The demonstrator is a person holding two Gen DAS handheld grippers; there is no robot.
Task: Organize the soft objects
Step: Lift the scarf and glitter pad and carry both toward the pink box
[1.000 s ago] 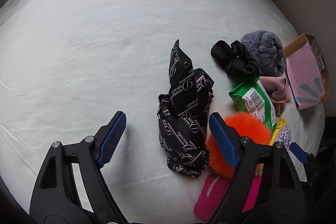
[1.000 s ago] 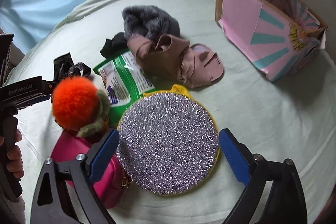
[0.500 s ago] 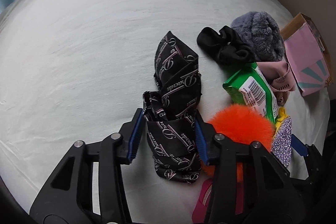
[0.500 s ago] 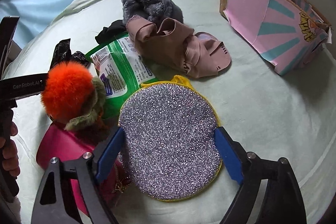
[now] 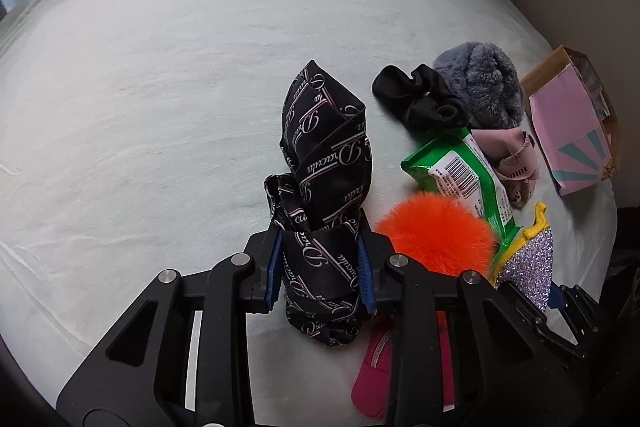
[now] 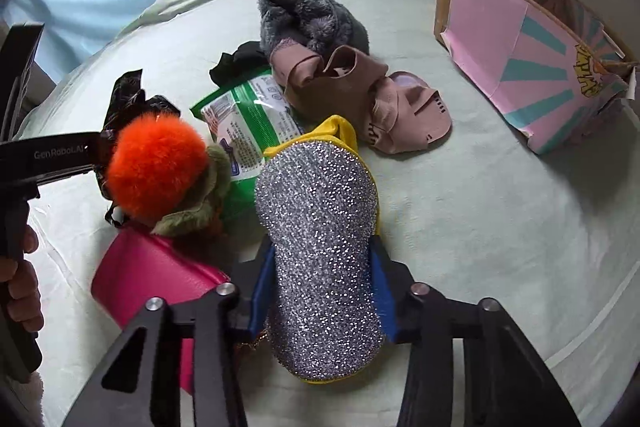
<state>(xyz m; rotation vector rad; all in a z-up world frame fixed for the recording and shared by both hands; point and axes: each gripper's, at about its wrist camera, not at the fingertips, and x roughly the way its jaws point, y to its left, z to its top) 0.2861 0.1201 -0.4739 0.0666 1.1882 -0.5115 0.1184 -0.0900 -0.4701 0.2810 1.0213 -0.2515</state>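
The left gripper is closing, its blue pads pinching a black satin scarf with pale script lettering. The scarf's near end is hidden behind the gripper's frame; its long axis runs away from the gripper, ending in a folded point at the far end. The right gripper is closing too, clenched on a glittery silver pouch edged in yellow, squeezed narrow between the pads and pointing away. Both lie on a pale green bed. Just left of the pouch sit a fluffy orange pompom and a pink pouch, partly covered. Farther off lies a green plastic packet.
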